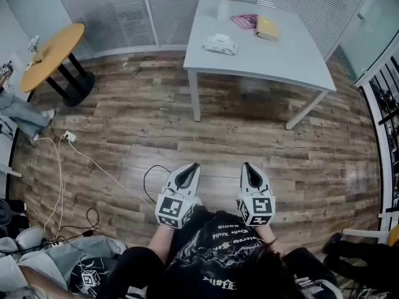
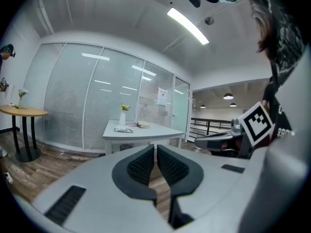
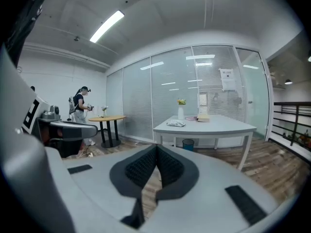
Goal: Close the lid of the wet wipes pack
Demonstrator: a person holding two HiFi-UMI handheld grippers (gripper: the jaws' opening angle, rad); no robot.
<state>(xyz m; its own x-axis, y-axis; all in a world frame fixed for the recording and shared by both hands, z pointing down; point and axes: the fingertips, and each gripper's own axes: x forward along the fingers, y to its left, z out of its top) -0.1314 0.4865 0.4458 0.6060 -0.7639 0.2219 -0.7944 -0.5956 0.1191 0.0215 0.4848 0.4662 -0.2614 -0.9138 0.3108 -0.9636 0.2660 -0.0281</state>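
standing well back from the white table, i'm holding the left gripper & right gripper out over the wood floor, each w/ jaws pressed together, nothing between them. wet wipes pack is lying on the table's left part, near the vase, well apart from me. lid's too small to read from here. am thinking: walking up square to the pack first, then pressing the flap flat w/ closed tips, other gripper steadying the pack.

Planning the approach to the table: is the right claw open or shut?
Shut. The right claw shows its ribbed pads meeting at the tips, nothing between them.
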